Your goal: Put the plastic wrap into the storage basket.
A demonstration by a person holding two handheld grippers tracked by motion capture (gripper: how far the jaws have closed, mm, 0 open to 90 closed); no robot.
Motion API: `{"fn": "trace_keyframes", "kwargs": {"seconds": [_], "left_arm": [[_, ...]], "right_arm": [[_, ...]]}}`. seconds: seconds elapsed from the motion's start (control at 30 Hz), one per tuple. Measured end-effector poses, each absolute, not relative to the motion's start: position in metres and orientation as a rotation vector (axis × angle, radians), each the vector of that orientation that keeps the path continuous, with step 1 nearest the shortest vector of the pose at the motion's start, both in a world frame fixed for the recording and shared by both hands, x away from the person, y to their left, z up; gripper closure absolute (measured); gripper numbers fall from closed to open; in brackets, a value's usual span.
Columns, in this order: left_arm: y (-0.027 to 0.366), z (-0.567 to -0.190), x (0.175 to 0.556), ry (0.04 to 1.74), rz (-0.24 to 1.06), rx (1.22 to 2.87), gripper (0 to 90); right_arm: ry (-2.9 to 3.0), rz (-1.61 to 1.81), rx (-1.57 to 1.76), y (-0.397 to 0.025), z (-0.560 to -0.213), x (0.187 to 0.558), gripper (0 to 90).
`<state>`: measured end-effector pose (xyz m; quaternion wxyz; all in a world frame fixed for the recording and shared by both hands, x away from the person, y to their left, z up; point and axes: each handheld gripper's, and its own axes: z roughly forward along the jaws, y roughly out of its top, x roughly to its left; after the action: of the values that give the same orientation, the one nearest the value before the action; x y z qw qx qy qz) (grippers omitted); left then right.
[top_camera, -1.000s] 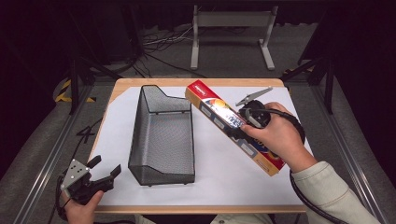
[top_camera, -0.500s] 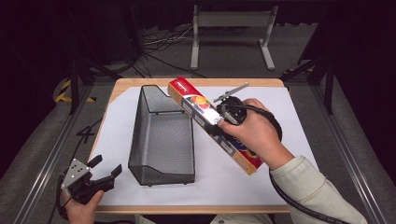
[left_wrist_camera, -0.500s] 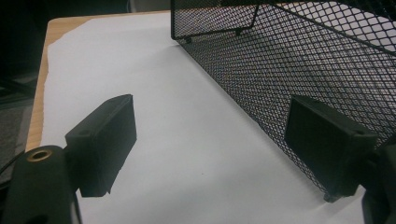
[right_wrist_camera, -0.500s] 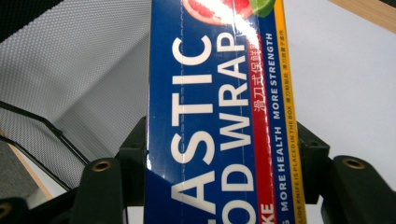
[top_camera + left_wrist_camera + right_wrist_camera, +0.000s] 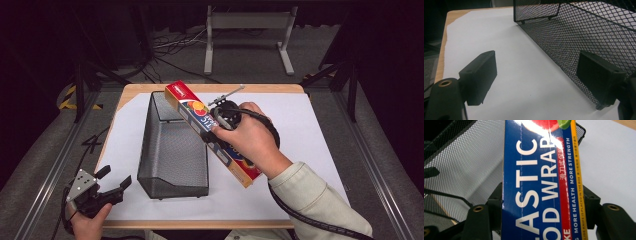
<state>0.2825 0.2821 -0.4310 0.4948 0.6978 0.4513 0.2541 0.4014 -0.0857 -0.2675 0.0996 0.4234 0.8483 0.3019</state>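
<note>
A long plastic wrap box (image 5: 210, 131), red at its far end and blue along its side, is held in the air by my right gripper (image 5: 216, 125), which is shut on its middle. The box (image 5: 541, 182) slants over the right rim of a black wire mesh basket (image 5: 172, 145) on the white sheet. In the right gripper view the jaws press both sides of the box above the mesh (image 5: 461, 162). My left gripper (image 5: 114, 182) rests open at the table's front left corner, jaws empty. In its own view the gripper (image 5: 536, 82) faces the basket's wall (image 5: 574, 42).
White paper (image 5: 300, 130) covers most of the wooden table (image 5: 260, 88). A metal stand (image 5: 247, 30) and cables lie on the floor behind the table. Dark rails run along both sides.
My right gripper has carried the box leftward, from the right part of the sheet to over the basket's right rim. The left gripper has stayed put.
</note>
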Motion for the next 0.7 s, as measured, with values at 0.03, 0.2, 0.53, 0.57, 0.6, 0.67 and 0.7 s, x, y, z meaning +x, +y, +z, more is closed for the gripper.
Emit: {"fn": "trace_keyframes", "kwargs": {"seconds": [0.03, 0.2, 0.53, 0.57, 0.6, 0.67, 0.7], "left_arm": [[0.282, -0.431, 0.282, 1.095, 0.615, 1.691, 17.5], [0.283, -0.431, 0.282, 1.094, 0.618, 1.688, 17.5], [0.284, -0.431, 0.281, 1.097, 0.622, 1.684, 17.5], [0.284, -0.431, 0.281, 1.097, 0.622, 1.684, 17.5], [0.284, -0.431, 0.281, 1.095, 0.624, 1.685, 17.5], [0.284, -0.431, 0.281, 1.091, 0.623, 1.688, 17.5], [0.284, -0.431, 0.281, 1.094, 0.622, 1.688, 17.5]], "right_arm": [[2.508, 0.893, 1.255, -0.083, -0.268, 0.402, 39.6], [2.51, 0.888, 1.283, -0.071, -0.275, 0.404, 39.7], [2.484, 0.899, 1.323, -0.05, -0.288, 0.407, 39.6], [2.484, 0.899, 1.322, -0.049, -0.29, 0.408, 39.6], [2.485, 0.898, 1.326, -0.047, -0.291, 0.407, 39.6], [2.486, 0.897, 1.333, -0.043, -0.296, 0.408, 39.6], [2.487, 0.897, 1.335, -0.042, -0.297, 0.408, 39.5]]}}
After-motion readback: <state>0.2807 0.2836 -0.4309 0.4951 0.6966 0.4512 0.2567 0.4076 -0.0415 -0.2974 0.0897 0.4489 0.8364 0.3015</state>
